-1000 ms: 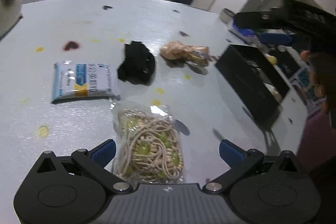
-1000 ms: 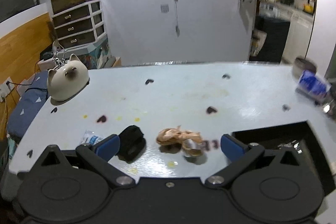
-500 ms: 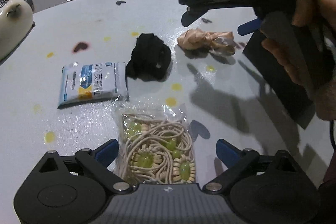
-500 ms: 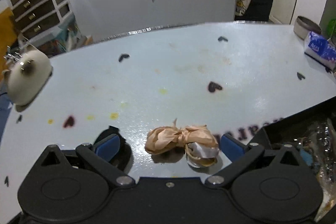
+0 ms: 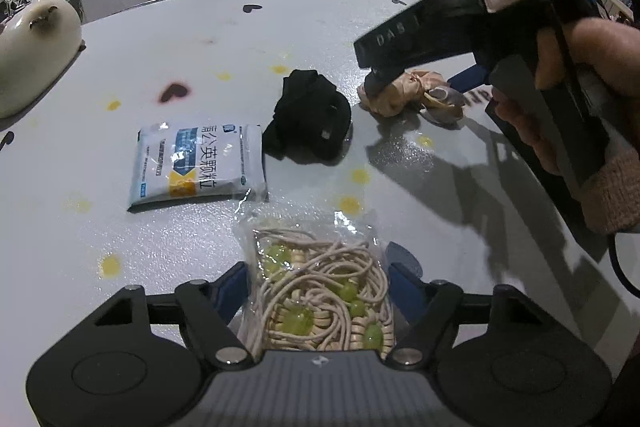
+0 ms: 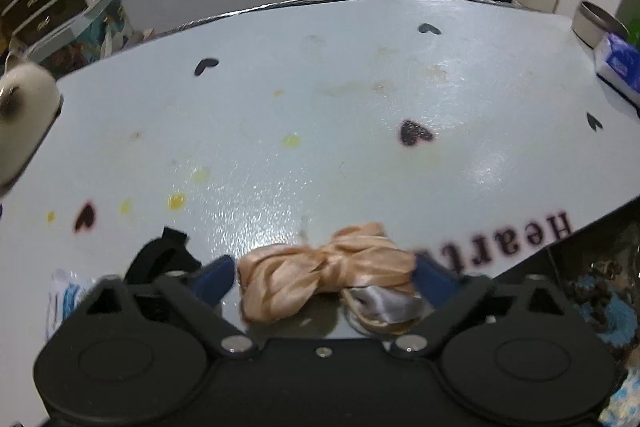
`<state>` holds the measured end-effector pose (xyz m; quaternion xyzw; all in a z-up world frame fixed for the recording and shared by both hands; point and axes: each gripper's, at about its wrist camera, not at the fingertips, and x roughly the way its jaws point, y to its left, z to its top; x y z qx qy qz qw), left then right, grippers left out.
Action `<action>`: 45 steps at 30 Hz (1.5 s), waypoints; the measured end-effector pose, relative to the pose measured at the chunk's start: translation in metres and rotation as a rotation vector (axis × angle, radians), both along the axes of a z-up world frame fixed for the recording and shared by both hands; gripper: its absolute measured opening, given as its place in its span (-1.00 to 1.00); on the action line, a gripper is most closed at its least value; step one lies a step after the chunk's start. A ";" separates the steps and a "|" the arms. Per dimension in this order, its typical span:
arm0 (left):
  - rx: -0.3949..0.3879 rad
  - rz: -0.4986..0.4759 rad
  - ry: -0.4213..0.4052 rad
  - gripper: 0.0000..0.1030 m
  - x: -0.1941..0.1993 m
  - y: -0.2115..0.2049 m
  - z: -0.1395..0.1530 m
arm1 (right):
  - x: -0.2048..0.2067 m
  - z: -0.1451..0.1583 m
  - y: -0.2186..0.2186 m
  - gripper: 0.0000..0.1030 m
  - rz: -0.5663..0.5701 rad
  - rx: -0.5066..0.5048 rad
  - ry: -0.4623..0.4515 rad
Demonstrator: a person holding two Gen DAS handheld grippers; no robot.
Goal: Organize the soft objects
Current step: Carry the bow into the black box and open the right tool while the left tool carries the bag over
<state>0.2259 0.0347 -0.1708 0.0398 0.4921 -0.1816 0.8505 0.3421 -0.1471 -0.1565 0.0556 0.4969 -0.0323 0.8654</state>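
A clear bag of beige hair ties with green beads (image 5: 320, 291) lies on the white table between the fingers of my left gripper (image 5: 318, 287), which is open around it. A peach satin bow (image 6: 324, 275) lies between the fingers of my right gripper (image 6: 326, 277), which is open around it; the bow also shows in the left wrist view (image 5: 408, 93) under the right gripper (image 5: 424, 83). A black cloth (image 5: 310, 121) and a white-and-blue packet (image 5: 198, 161) lie to the left.
A black box (image 6: 600, 267) with small items stands at the right, its edge by the bow. A white cat-shaped figure (image 5: 32, 39) sits at the table's far left. A tissue pack (image 6: 620, 63) and a metal bowl (image 6: 594, 27) stand far right.
My right gripper has come down and forward so its fingers now flank the bow. My left gripper has moved forward around the hair-tie bag, and its fingers have narrowed.
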 end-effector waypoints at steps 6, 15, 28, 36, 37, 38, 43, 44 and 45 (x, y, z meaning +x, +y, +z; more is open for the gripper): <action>-0.010 0.008 -0.004 0.20 -0.002 0.003 0.003 | -0.010 0.001 0.003 0.46 0.092 -0.038 0.001; -0.065 0.060 0.002 0.12 -0.011 0.018 0.007 | -0.047 0.008 0.009 -0.34 0.196 -0.034 -0.009; -0.106 0.114 -0.040 0.11 -0.024 0.029 0.021 | -0.101 0.025 0.005 -0.57 0.244 0.011 -0.045; -0.109 0.122 -0.034 0.12 -0.031 0.035 0.022 | -0.097 0.026 0.000 0.75 0.243 -0.026 -0.072; -0.110 0.126 -0.033 0.12 -0.031 0.036 0.021 | -0.094 0.026 -0.001 0.79 0.271 -0.031 -0.069; -0.111 0.131 -0.032 0.12 -0.032 0.038 0.021 | -0.090 0.027 -0.002 0.88 0.304 -0.038 -0.070; -0.116 0.151 -0.023 0.12 -0.034 0.046 0.019 | -0.069 0.024 0.000 0.95 0.504 -0.071 -0.061; -0.116 0.154 -0.021 0.12 -0.033 0.047 0.019 | -0.064 0.021 0.001 0.96 0.547 -0.074 -0.047; -0.117 0.157 -0.020 0.12 -0.033 0.049 0.018 | -0.061 0.017 0.002 0.96 0.584 -0.071 -0.034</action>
